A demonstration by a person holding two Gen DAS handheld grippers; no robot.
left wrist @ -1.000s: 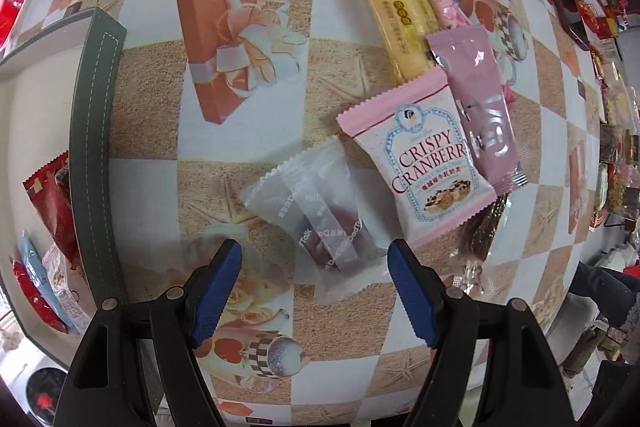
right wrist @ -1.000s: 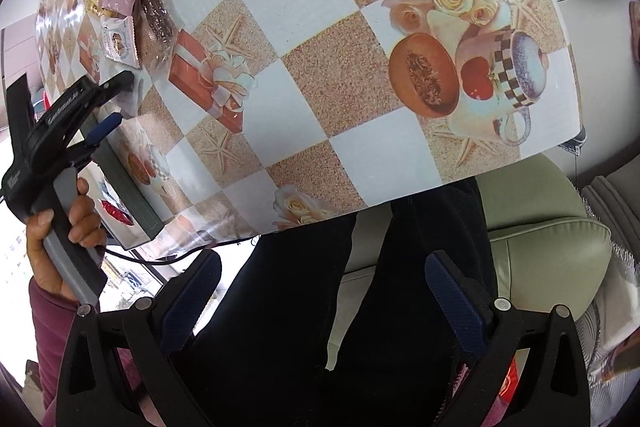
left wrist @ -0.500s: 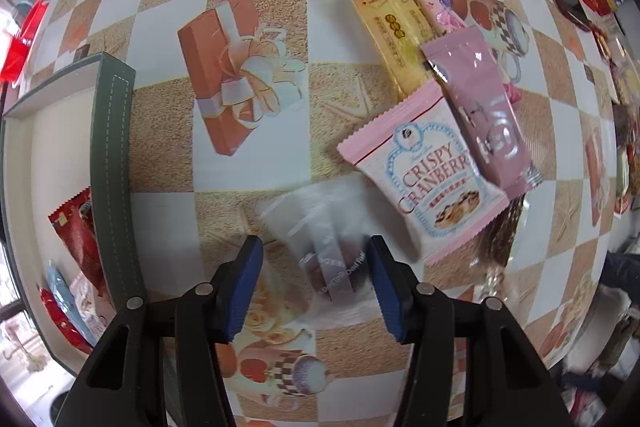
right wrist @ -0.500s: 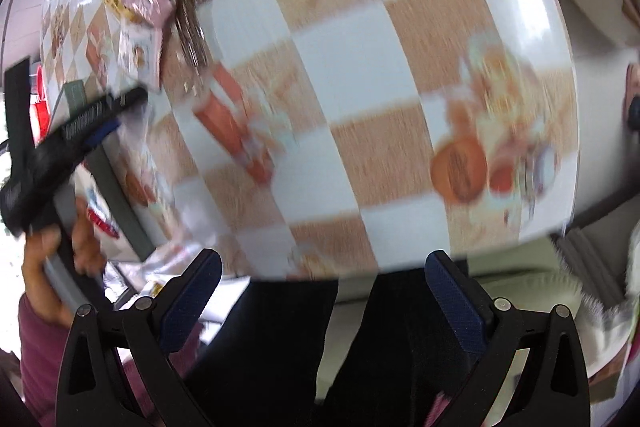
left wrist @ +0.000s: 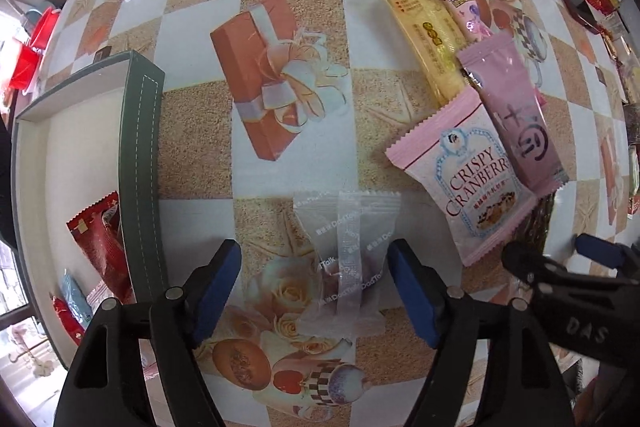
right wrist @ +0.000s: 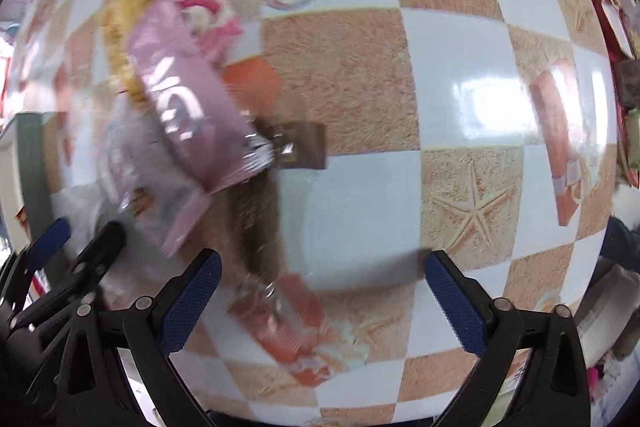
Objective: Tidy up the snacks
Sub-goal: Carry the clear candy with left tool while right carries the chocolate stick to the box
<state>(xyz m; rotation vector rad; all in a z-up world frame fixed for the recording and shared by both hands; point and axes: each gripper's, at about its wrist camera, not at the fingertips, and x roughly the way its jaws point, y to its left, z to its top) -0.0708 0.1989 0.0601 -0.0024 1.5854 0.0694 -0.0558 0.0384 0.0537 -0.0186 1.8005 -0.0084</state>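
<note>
Down at the table [left wrist: 192, 131], the left gripper [left wrist: 314, 287] has its blue fingers [left wrist: 412, 291] spread wide on either side of a clear snack packet [left wrist: 348, 259] — not pinching it. Just right lies the pink cranberry packet [left wrist: 468, 187], a mauve packet [left wrist: 516, 115] overlapping it. The green-rimmed box [left wrist: 142, 163] at left holds red wrappers. The right gripper [right wrist: 318, 301] gapes open over bare table — empty.
</note>
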